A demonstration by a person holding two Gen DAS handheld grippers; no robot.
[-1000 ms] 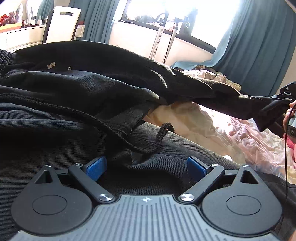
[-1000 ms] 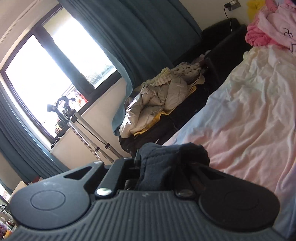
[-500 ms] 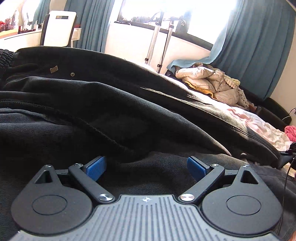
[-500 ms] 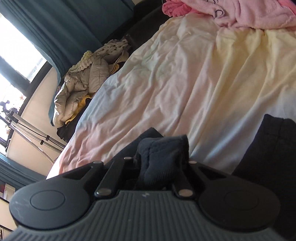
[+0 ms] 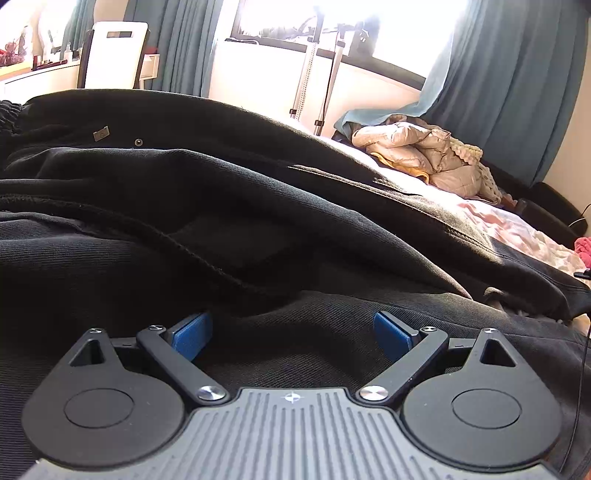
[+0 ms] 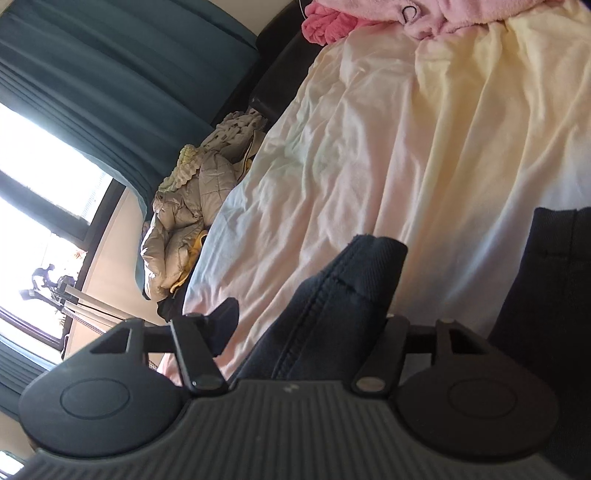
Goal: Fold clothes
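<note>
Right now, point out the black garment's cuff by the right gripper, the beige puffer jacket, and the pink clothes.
black garment's cuff [image 6: 354,280]: right wrist view, on the stitched seam.
beige puffer jacket [image 5: 410,147]: left wrist view, on its quilted top.
pink clothes [image 6: 443,14]: right wrist view, on the pale pink fabric.

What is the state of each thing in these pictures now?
Left gripper: open, resting on the black garment.
Right gripper: jaws opening, dark cuff between them.
Black garment: spread out, partly folded over.
Dark cuff: sticking up, loose.
Bedsheet: wrinkled.
Curtains: drawn aside.

teal curtains [image 5: 517,85] | bright window [image 5: 369,26] | white chair [image 5: 114,55]
</note>
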